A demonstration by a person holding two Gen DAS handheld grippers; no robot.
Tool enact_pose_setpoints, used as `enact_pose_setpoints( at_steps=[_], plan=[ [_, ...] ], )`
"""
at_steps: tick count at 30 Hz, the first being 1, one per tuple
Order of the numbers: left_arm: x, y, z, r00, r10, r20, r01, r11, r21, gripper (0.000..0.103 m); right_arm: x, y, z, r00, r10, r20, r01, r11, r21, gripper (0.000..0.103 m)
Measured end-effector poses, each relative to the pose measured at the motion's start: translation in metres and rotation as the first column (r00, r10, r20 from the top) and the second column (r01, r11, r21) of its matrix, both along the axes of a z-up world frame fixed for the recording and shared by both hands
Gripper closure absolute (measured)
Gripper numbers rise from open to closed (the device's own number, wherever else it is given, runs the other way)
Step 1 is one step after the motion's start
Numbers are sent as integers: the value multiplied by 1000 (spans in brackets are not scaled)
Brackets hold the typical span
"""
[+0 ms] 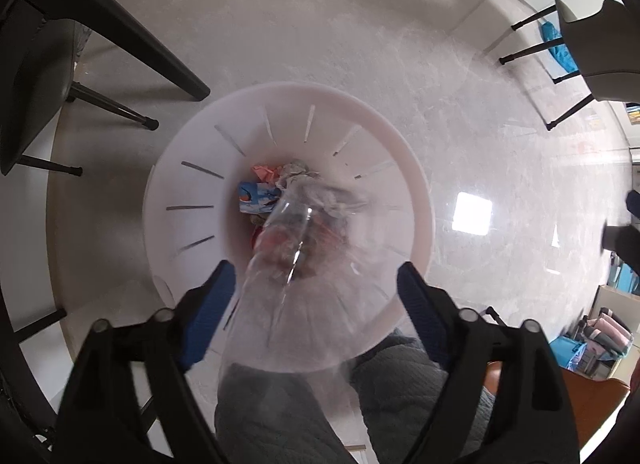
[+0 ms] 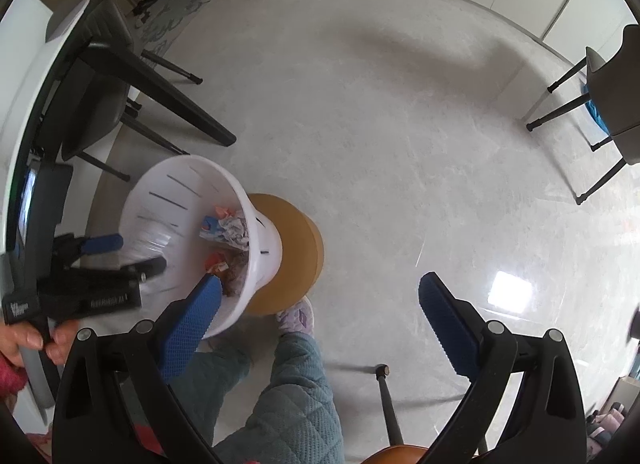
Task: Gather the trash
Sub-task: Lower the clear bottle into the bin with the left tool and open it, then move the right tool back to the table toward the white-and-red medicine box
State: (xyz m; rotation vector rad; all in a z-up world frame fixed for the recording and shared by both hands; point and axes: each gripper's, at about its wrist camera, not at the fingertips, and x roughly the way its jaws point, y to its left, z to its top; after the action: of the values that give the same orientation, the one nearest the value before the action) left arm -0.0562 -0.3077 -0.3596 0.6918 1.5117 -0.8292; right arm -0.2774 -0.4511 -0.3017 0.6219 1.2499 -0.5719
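Wide-apart blue pads frame the left tool [image 1: 316,268], which points straight down with its jaws open. A clear bottle [image 1: 280,248] shows between them as a blurred streak, and neither pad seems to press on it, so I judge it has been let go and is falling.

Pale floor [image 1: 320,23] fills most of both views. A dark chair [image 1: 36,75] stands off to one side, well clear of the work.

Next in size is the white bin [image 1: 192,183], directly below the left tool. Its mouth is wide and its walls are slotted. In the right wrist view it stands on a round brown stool [image 2: 300,248], which probably raises the rim so the drop is short and hard to miss. The person's quilted leg [image 1: 280,404] is just beside the bin, close enough to bring the tool squarely over the opening.

The right tool [image 2: 320,282] hangs over bare floor beside the bin, jaws open and empty. It looks free for the next pick.

At the bottom of the bin lie smaller scraps: crumpled paper [image 1: 300,171], a blue wrapper [image 1: 256,197] and something orange-red, heaped together. The bottle is heading neck first toward that heap, so this item looks nearly collected.
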Motion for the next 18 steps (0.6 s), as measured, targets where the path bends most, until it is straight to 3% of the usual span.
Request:
enact_pose_setpoints(
  at_steps=[10,18],
  plan=[
    [-3,1,45,1000,19,25,-17,996,-87,14,10,2,18,999,11,43,-10,1000,-23,5],
    [2,22,154,987,111,115,-77,961,-265,8,32,8,79,987,107,121,-93,989,-115,5]
  ],
)
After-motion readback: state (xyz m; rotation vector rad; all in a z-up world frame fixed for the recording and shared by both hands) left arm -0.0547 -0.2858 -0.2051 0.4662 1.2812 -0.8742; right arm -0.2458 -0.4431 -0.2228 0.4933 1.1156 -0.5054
